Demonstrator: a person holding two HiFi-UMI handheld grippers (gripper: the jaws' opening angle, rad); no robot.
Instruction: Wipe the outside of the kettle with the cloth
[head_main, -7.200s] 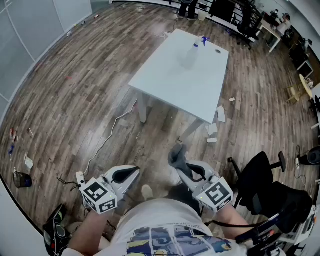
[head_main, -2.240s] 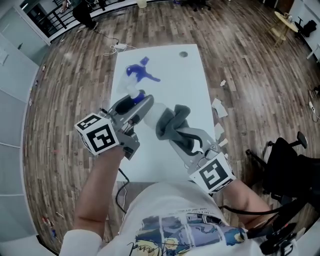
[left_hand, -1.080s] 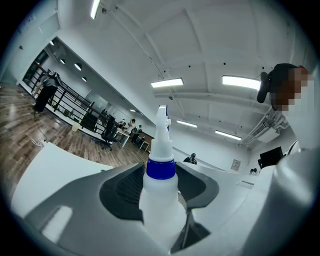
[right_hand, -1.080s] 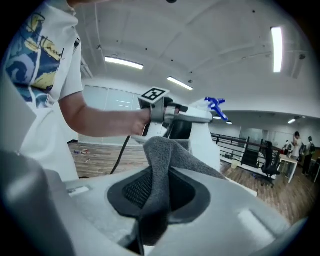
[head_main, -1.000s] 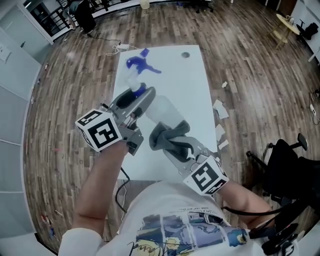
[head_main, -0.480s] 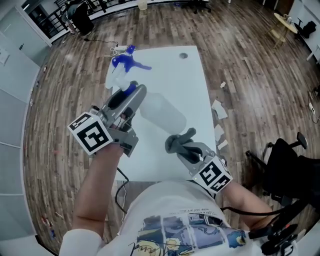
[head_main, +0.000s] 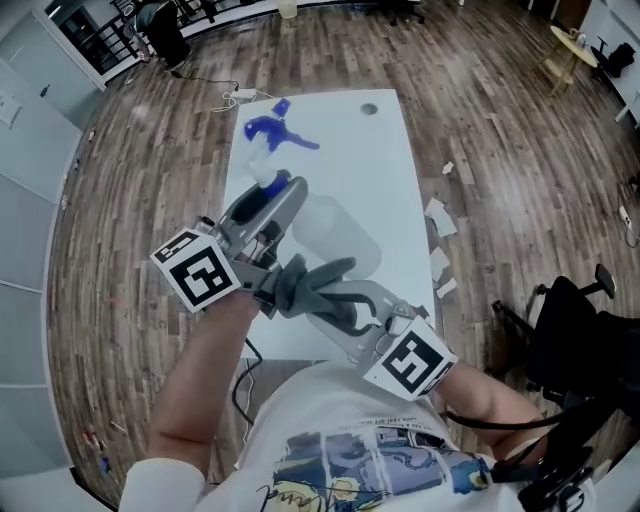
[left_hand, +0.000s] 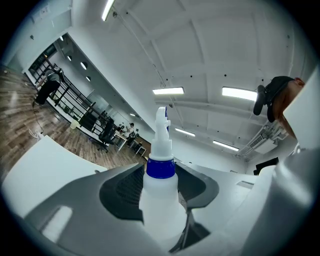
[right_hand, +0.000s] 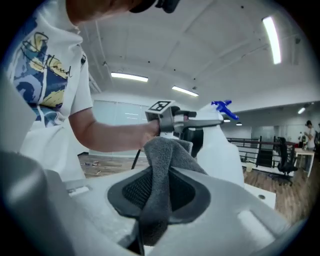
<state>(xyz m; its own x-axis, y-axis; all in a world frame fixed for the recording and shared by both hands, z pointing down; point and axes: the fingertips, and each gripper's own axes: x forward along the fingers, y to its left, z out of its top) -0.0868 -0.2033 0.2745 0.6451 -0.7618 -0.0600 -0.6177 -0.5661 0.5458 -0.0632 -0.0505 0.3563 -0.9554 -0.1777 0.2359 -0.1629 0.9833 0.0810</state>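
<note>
Over the white counter (head_main: 385, 140) we have the "kettle" – really a translucent plastic spray bottle (head_main: 338, 235) with a blue trigger head (head_main: 275, 131). The left gripper (head_main: 287, 192) has its jaws clenched on the neck just under the blue collar (left_hand: 160, 168). We cannot tell whether the bottle's base rests on the counter. The right gripper (head_main: 322, 296) pinches a grey cloth (head_main: 298, 284) between its jaws, just beside the bottle's lower side.

We judge the bottle light, smooth and a little slippery, with thin walls that would give under a squeeze, so the stiff neck is the sound place to hold it. The cloth looks soft and limp – it should follow the curve.

We can read no brand or label on the bottle. The gripper cubes carry only square markers.
</note>
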